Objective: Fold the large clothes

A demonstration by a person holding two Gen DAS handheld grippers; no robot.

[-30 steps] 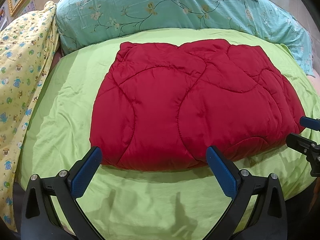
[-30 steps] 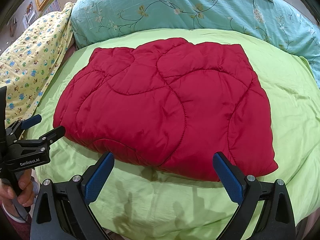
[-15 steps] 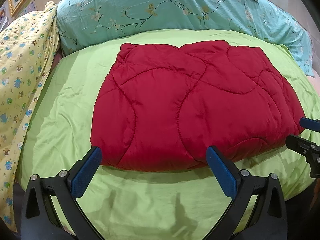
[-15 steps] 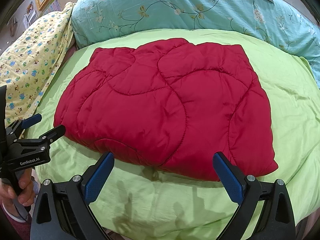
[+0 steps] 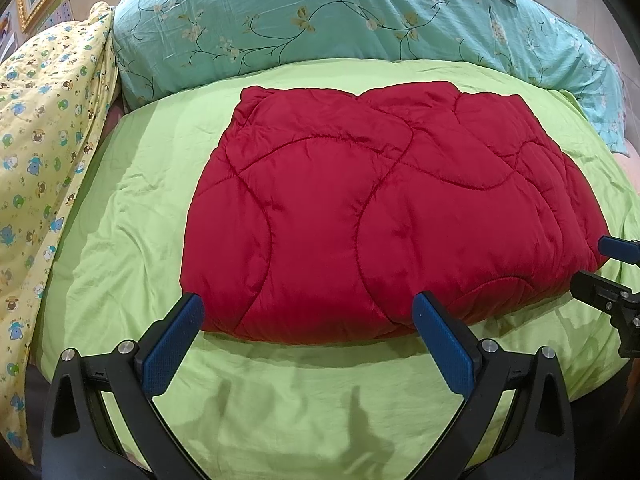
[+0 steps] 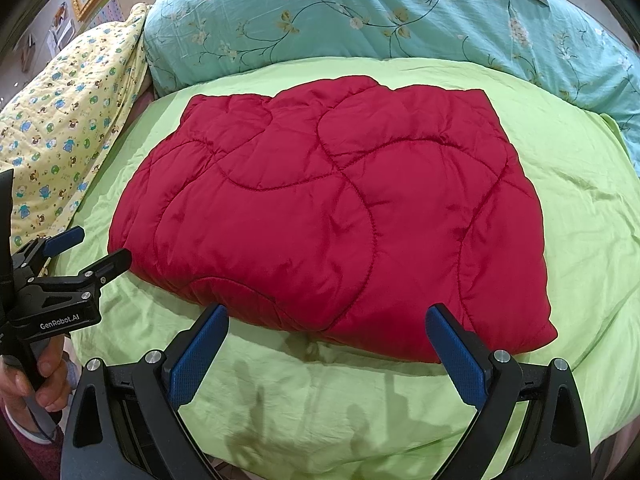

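Red quilted garment [image 5: 384, 216] lies folded into a compact block mid green sheet [image 5: 132, 216], looks abt done (maybe one more fold). Left gripper [image 5: 308, 320] & right gripper [image 6: 328, 328] both spread wide, empty, just short of its near edge.

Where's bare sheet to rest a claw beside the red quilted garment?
Bare green sheet lies between the red quilted garment and the yellow printed bedding, and along the near edge. The far side is crowded by the teal floral bedding.
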